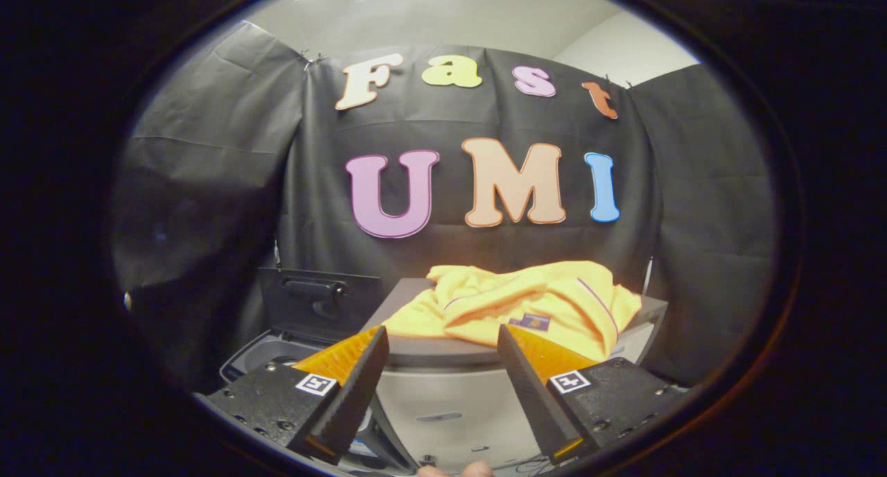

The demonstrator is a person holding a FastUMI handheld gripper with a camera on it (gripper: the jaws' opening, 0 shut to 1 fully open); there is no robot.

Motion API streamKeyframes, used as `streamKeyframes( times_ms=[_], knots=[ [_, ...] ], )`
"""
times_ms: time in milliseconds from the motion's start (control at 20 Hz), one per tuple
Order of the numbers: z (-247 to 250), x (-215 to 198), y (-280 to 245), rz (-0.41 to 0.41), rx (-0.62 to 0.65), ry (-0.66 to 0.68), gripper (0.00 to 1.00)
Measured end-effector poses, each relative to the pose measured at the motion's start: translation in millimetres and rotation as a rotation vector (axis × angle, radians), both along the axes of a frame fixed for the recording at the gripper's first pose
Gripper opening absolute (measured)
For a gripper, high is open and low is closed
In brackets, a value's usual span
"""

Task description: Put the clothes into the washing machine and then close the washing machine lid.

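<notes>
A crumpled yellow garment (527,304) with thin purple trim lies on a grey stand (443,356) just beyond my fingers. To the left of the stand sits the washing machine (267,356), its dark lid (312,304) raised upright and its tub opening partly hidden behind my left finger. My gripper (442,338) is open, the fingers spread wide with nothing between them, the tips level with the near edge of the stand and short of the garment.
Black cloth walls close in the booth behind and to both sides. The grey stand has a pale rounded front (443,408) below the fingers. A fingertip of a person's hand (454,470) shows below the gripper.
</notes>
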State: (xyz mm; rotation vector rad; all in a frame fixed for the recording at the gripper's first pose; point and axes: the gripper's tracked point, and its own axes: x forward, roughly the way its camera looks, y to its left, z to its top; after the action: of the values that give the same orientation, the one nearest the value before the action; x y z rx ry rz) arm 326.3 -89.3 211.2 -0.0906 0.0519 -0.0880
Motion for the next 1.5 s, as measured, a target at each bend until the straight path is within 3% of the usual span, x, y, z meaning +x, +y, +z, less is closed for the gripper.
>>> streamKeyframes(
  times_ms=[250, 450, 600, 800, 950, 1000, 1150, 1250, 1400, 1500],
  knots=[
    [18.2, 42.6, -16.1, -0.034, 0.060, 0.041, 0.96],
    [21.6, 72.0, -37.7, -0.090, 0.030, 0.086, 0.96],
    [11.5, 92.9, -52.6, -0.121, 0.020, 0.168, 0.95],
    [-0.7, 119.5, -60.6, -0.143, 0.096, 0.250, 0.95],
    [-37.0, 125.1, -64.8, -0.143, 0.010, 0.412, 0.92],
    [-28.0, 132.2, -64.3, -0.138, 0.003, 0.377, 0.91],
    [-34.6, 137.4, -52.9, -0.104, 0.042, 0.388, 0.79],
    [-34.8, 139.9, -48.8, -0.095, 0.074, 0.389, 0.50],
    [-33.9, 143.4, -50.6, -0.149, 0.039, 0.367, 0.08],
    [-31.0, 143.6, -47.4, -0.164, -0.003, 0.370, 0.02]
  ],
)
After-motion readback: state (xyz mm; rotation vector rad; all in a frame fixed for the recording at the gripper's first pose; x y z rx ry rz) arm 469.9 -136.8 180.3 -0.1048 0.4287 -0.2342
